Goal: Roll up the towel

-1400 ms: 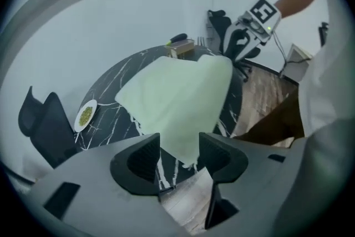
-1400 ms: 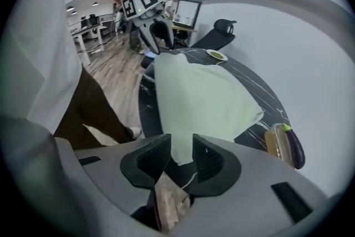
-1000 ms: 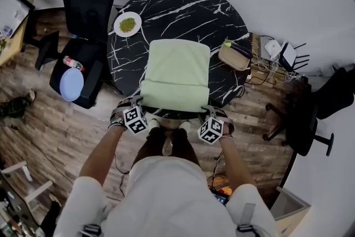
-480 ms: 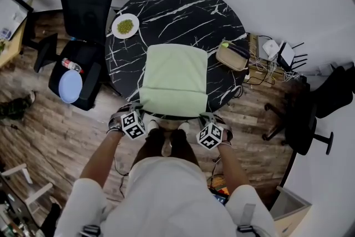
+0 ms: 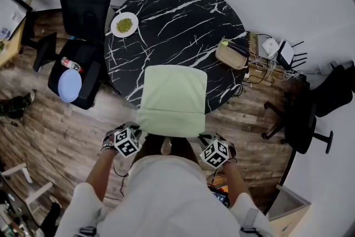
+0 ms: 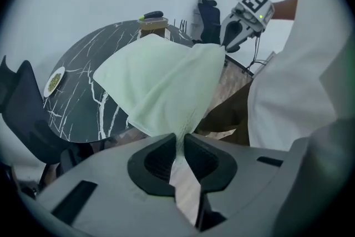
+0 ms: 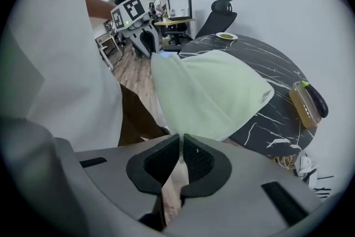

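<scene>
Left claw (image 6: 178,140) and right claw (image 7: 181,140) just closed, each pinching a near corner of the towel (image 5: 173,98), which overhangs the table (image 5: 177,14) edge; far tabletop's open.

No legible text, brand, number or sign found in any view. Only black-and-white square coded markers on cubes of left gripper (image 5: 138,131) and right gripper (image 5: 201,137); not readable as characters.
</scene>
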Available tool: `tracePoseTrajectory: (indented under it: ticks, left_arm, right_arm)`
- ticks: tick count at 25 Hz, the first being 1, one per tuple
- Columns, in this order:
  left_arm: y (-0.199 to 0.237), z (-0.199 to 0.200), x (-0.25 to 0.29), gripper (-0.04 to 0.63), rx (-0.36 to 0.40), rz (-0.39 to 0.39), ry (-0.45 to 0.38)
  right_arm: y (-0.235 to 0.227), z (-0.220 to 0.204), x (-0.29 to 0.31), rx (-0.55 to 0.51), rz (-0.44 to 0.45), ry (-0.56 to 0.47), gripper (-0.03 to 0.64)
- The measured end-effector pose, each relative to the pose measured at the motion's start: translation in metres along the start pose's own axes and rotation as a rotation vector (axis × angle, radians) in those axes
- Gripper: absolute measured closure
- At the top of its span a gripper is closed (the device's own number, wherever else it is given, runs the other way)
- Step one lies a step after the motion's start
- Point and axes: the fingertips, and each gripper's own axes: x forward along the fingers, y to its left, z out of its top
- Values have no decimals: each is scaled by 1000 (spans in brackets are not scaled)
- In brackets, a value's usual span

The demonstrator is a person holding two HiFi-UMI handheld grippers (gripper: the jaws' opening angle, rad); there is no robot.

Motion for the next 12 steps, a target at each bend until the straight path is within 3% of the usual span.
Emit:
tracePoseTrajectory:
  ticks: [12]
  left_arm:
    - [74, 55, -38, 561, 24, 74, -79]
  right_arm:
    - [-88, 62, -36, 111, -104, -175, 601]
